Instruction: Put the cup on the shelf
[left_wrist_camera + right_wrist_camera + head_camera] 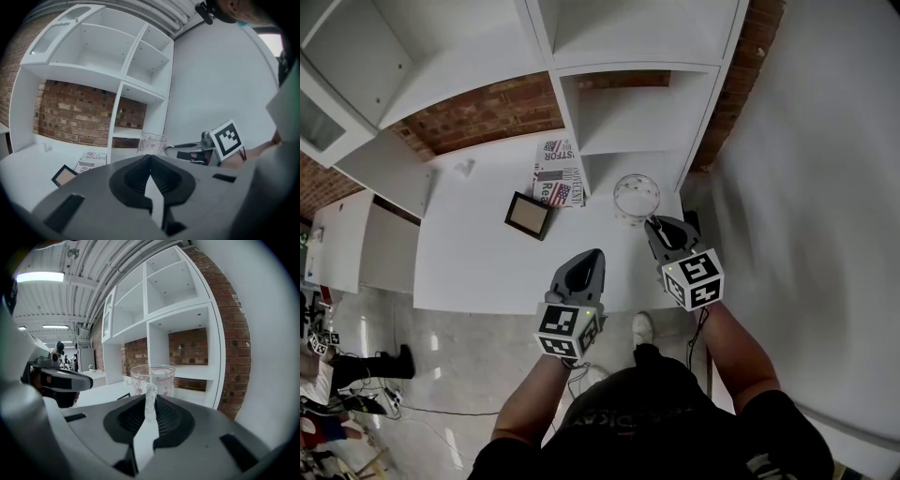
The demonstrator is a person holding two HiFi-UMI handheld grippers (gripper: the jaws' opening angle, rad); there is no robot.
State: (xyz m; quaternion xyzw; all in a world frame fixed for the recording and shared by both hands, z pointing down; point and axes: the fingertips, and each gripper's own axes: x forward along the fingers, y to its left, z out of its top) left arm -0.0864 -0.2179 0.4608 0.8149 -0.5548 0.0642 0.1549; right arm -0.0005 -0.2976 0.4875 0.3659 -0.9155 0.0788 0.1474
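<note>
A big white shelf (647,131) with open compartments fills the top of the head view, and a red brick wall (487,112) shows through behind its lower openings. Below it a white table (478,253) takes up the middle of the frame. The person's two forearms reach up from the bottom edge, each holding a grey gripper with a marker cube. The left gripper (592,255) hovers over the near part of the table at lower centre; its own view shows its jaws brought together at the tips with nothing between them. The right gripper (653,225) sits right of centre, and its jaws are clamped on the clear handle of the cup (637,197). A folded newspaper (558,173) with a flag print lies on the table at the foot of the shelf's middle upright. Just below and to its left lies a small dark picture frame (529,215). The cup is see-through glass with a faint pink pattern and stands upright at the far right end of the table, right in front of the shelf's lower right compartment; whether it rests on the table or is lifted I cannot tell.
</note>
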